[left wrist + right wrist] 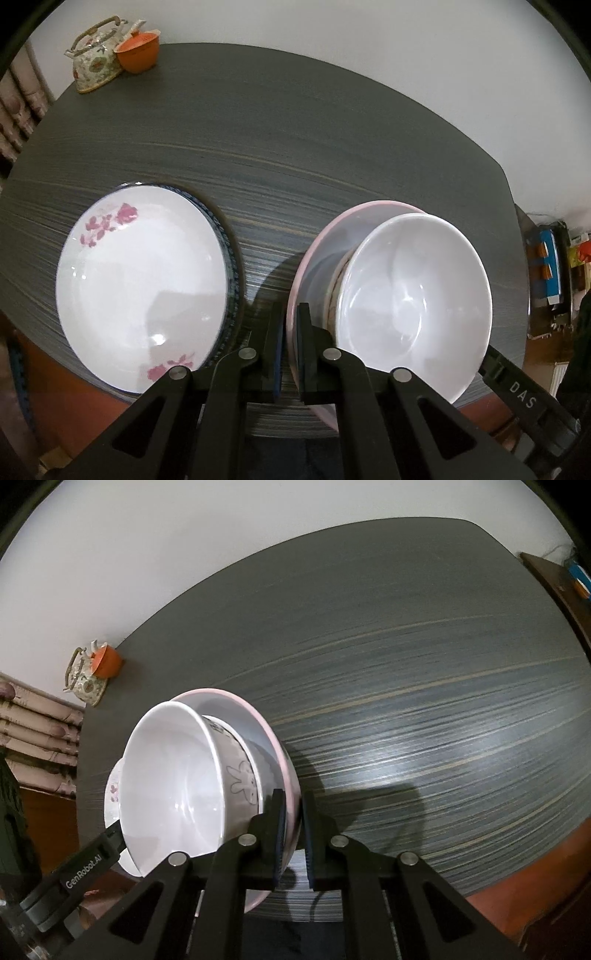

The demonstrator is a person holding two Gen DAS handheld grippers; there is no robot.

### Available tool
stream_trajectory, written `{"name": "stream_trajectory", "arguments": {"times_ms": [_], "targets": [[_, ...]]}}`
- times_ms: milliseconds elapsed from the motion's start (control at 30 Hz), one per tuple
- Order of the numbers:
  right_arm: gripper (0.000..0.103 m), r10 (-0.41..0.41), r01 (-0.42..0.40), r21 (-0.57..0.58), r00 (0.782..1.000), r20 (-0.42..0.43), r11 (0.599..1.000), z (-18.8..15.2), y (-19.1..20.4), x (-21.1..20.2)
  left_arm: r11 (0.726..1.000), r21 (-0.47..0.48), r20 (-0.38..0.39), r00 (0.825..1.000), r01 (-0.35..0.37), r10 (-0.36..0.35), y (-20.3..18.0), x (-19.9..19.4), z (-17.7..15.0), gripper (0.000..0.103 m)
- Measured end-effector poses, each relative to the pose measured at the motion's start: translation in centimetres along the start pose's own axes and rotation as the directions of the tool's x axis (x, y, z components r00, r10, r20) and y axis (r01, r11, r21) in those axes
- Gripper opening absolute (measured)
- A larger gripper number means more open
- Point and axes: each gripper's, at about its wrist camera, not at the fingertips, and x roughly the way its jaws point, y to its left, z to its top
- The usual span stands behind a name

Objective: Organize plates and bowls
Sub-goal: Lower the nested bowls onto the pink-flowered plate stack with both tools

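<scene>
A pink-rimmed plate carries a white bowl with a rabbit drawn on its outer wall; a second rim shows beneath the bowl. My left gripper is shut on the plate's left rim. On the opposite rim my right gripper is shut too. The plate casts a shadow on the dark table. To its left lies a white plate with pink flowers, stacked on a blue-rimmed plate.
At the table's far left corner stand a flowered teapot and an orange lidded pot. A white wall runs behind the table. A cluttered dark cabinet stands beyond the right edge. Bare striped tabletop stretches to the right.
</scene>
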Motion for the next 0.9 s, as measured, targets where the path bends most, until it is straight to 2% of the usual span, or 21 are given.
{"name": "stream_trajectory", "arguments": {"times_ms": [400,667,900], "targets": [[0.009,0.026,-0.026,-0.093,1.0,-0.001,0.995,0.7,4.8,-0.9,0.998,-0.064,0.05,0.999,-0.015,0.018,3.7,-3.1,1.2,0.002],[0.009,0.05,-0.051,-0.164,0.999,-0.007,0.985,0.6,9.2,-1.2,0.993,-0.114,0.094,0.994,-0.044,0.055,7.1,-5.8,1.9,0.002],[0.009,0.066,-0.072,-0.222,0.997,-0.035,0.972,0.0,12.5,-0.3,0.985,-0.159,0.107,0.99,-0.072,0.089,10.2,-6.6,2.1,0.002]]}}
